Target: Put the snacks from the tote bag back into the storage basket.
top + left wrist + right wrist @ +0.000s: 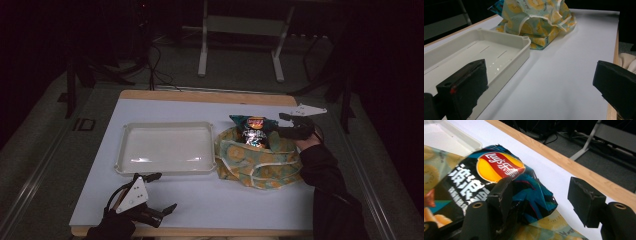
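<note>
Chip bag (pixel 496 182): "Lay's" red-yellow logo w/ Chinese chars (white Chinese text below, not legible).

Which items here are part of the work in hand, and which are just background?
In the job:
- chip bag, sticking out of the fabric bag
- fabric bag with the fruit print
- right gripper, jaws open around the chip bag's corner

Just there:
- white tray, empty
- left gripper, open, hovering near the table edge
- metal stand behind the table
</note>
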Demonstrator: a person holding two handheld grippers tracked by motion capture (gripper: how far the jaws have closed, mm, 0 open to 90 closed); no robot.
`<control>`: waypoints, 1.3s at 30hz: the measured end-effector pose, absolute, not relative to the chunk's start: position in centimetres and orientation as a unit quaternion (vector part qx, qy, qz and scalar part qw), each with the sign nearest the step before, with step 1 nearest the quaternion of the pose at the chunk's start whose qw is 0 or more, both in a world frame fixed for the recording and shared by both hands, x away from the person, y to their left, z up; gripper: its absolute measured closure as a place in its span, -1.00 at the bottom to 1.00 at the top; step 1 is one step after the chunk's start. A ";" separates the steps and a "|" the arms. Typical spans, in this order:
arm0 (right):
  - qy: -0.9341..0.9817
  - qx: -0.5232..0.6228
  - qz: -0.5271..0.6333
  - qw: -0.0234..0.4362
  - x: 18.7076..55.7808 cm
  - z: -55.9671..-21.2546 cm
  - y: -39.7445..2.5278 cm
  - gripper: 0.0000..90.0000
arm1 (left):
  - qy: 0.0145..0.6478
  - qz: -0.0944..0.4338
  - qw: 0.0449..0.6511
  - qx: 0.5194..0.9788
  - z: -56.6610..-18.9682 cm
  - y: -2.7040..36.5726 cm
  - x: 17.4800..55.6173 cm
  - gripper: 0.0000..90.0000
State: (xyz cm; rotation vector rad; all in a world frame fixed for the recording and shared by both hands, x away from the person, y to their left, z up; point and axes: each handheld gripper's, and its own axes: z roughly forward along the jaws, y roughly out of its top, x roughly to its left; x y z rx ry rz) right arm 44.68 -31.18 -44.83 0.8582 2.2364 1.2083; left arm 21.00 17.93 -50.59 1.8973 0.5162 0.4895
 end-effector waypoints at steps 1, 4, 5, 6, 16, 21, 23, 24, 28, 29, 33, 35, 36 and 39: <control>0.812 0.313 0.437 0.227 44.9 -45.0 -31.2 -0.20 | 0.216 0.205 0.529 0.795 -50.6 17.9 21.0 -1.00; 0.815 0.319 0.430 0.221 45.5 -45.6 -31.1 -0.20 | 0.215 0.204 0.529 0.795 -50.6 17.9 21.0 -1.00; 0.817 0.320 0.425 0.221 45.7 -45.8 -31.1 -0.20 | 0.215 0.204 0.529 0.795 -50.6 17.9 21.0 -1.00; 0.819 0.319 0.423 0.220 45.8 -45.9 -31.1 -0.20 | 0.215 0.204 0.529 0.795 -50.6 17.9 21.0 -1.00; 0.834 0.312 0.409 0.196 46.5 -47.1 -30.8 0.07 | 0.215 0.202 0.528 0.796 -50.6 17.9 21.0 -1.00; 0.851 0.309 0.380 0.190 46.6 -47.5 -30.4 0.56 | 0.213 0.201 0.525 0.799 -50.7 17.9 21.0 -1.00; 0.855 0.311 0.376 0.177 46.6 -47.5 -30.3 0.85 | 0.213 0.201 0.526 0.798 -50.7 17.9 21.0 -1.00; 0.857 0.314 0.370 0.173 46.6 -47.5 -30.3 0.94 | 0.213 0.201 0.526 0.799 -50.7 17.9 21.0 -1.00; 0.861 0.313 0.361 0.173 46.3 -46.8 -30.2 1.00 | 0.213 0.201 0.526 0.798 -50.7 17.9 21.0 -1.00; 0.862 0.310 0.362 0.173 46.2 -46.6 -30.2 1.00 | 0.213 0.202 0.526 0.798 -50.7 17.9 21.0 -1.00; 0.856 0.308 0.377 0.174 45.7 -45.7 -30.3 1.00 | 0.214 0.202 0.526 0.798 -50.7 17.9 21.0 -1.00; 0.853 0.306 0.384 0.178 45.4 -45.3 -30.4 1.00 | 0.214 0.202 0.526 0.798 -50.7 17.9 21.0 -1.00; 0.851 0.305 0.388 0.180 45.3 -45.0 -30.4 1.00 | 0.214 0.202 0.525 0.798 -50.7 17.9 21.0 -1.00; 0.849 0.299 0.395 0.182 44.9 -44.4 -30.5 1.00 | 0.214 0.203 0.525 0.799 -50.7 17.9 21.0 -1.00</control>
